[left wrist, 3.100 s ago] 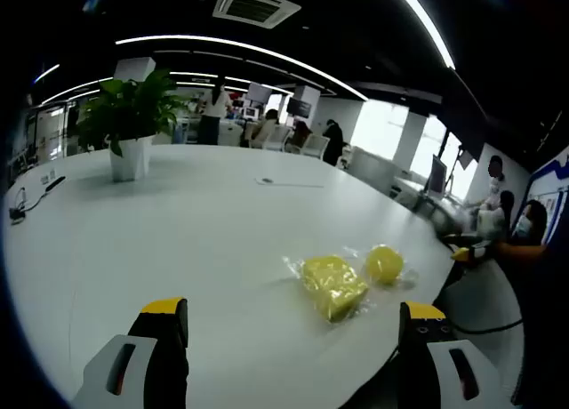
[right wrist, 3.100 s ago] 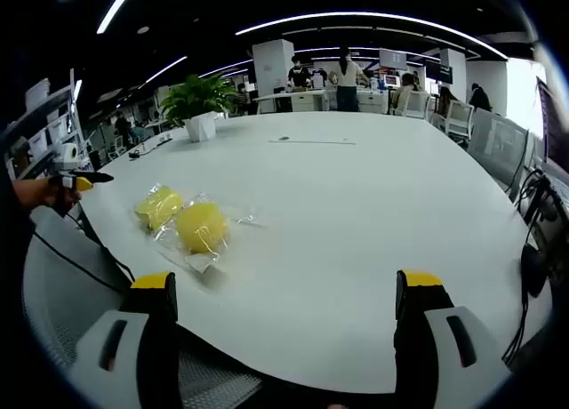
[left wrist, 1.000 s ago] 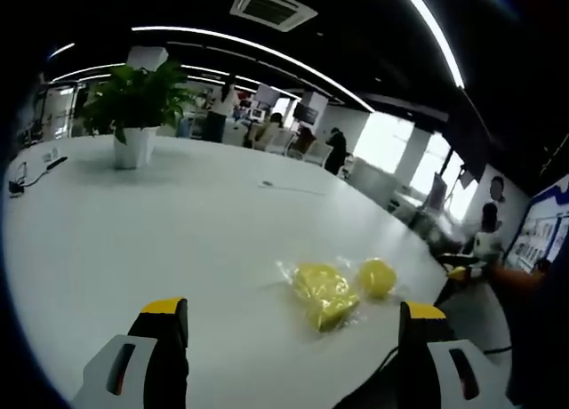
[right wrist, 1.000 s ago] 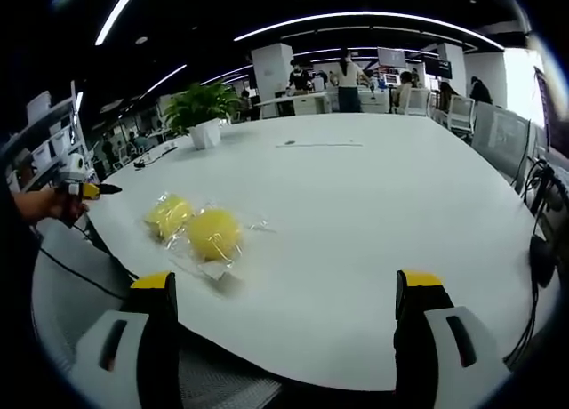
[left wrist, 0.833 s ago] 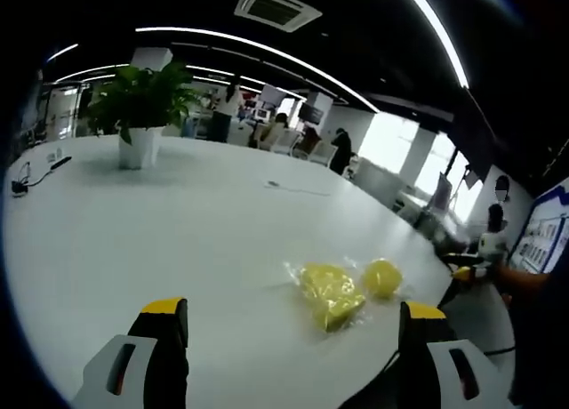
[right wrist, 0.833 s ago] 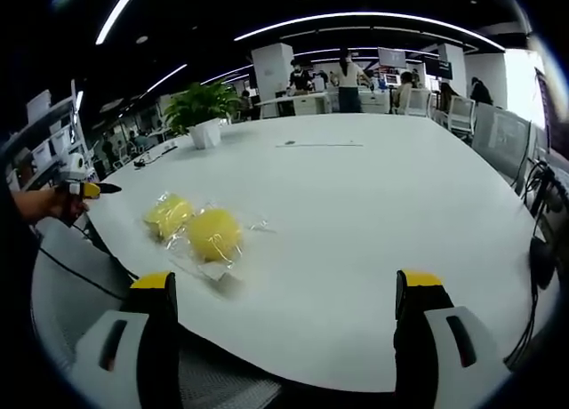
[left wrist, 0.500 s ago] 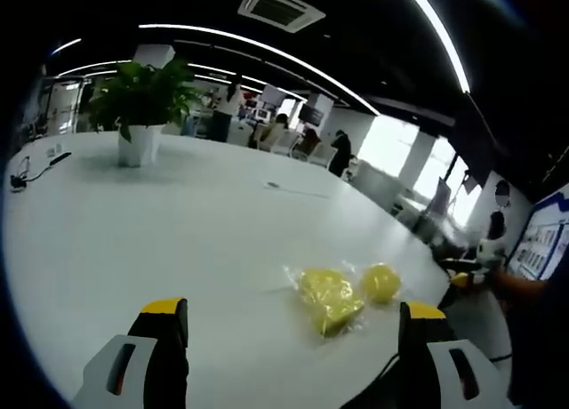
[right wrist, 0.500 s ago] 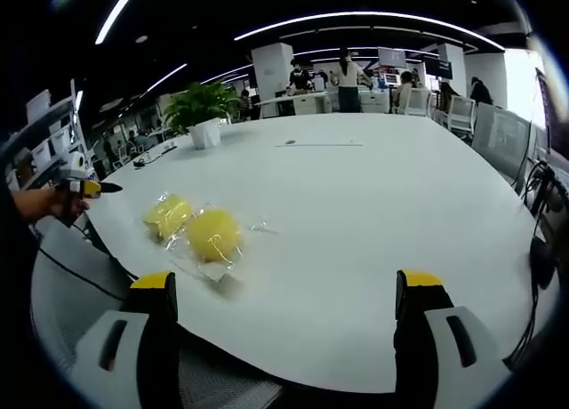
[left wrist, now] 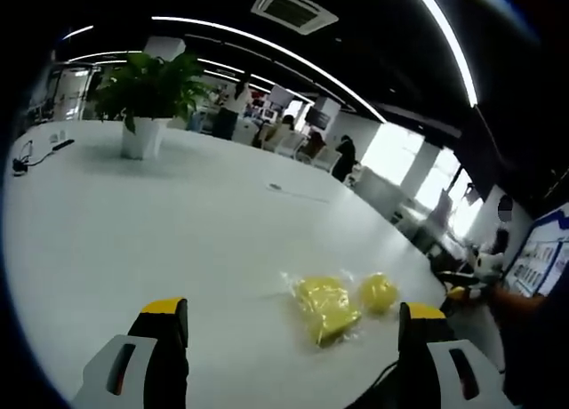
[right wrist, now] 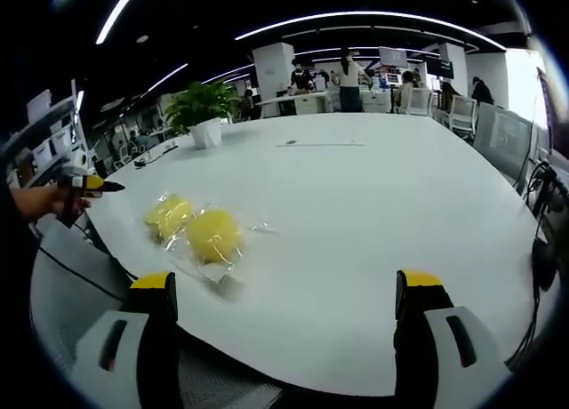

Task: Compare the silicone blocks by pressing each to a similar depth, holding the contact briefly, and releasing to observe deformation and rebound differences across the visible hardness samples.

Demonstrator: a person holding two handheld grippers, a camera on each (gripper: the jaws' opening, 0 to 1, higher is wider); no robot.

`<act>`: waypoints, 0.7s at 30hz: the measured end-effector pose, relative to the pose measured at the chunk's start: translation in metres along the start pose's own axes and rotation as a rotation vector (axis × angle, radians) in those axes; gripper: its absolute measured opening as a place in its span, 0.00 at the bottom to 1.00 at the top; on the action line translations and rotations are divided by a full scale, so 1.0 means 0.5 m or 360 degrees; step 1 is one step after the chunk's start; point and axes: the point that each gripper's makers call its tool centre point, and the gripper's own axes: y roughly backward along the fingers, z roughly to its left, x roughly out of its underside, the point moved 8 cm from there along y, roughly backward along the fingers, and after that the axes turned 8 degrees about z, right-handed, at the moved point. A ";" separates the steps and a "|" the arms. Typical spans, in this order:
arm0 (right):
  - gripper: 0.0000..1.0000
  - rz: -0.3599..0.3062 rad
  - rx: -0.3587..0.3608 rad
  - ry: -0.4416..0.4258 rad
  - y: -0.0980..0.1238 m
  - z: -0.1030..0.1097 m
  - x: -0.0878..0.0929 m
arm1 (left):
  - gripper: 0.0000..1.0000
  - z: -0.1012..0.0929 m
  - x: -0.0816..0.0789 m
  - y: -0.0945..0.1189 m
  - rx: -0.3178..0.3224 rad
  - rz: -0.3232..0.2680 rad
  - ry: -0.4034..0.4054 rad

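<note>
Left gripper point(left wrist: 289, 333) has its fingers spread wide with nothing between them, hanging over the near edge of the white desk point(left wrist: 160, 222). Same for the right gripper point(right wrist: 284, 324): fingers wide apart, empty. In the left gripper view the two yellow silicone blocks sit ahead, right of centre, clear of both fingers. The squarish block point(left wrist: 324, 302) is wrapped in crinkly clear plastic, its long axis running toward the near edge; the round block point(left wrist: 378, 292) sits just to its right. In the right gripper view they're left of centre, round one nearer. Potted plant point(left wrist: 147, 98) far back on the left.
</note>
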 end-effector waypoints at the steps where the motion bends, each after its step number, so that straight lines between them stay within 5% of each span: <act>1: 0.96 -0.0002 -0.0001 0.0000 0.000 0.000 -0.001 | 1.00 -0.004 0.000 -0.002 0.0006 0.0009 -0.0008; 12: 0.96 0.0002 -0.0011 -0.0003 -0.005 0.001 0.000 | 1.00 -0.007 -0.006 -0.015 0.0036 0.0028 0.0027; 21: 0.96 -0.0038 -0.0036 -0.0013 -0.013 0.018 0.004 | 0.98 -0.018 -0.041 -0.098 0.0214 0.0040 0.0139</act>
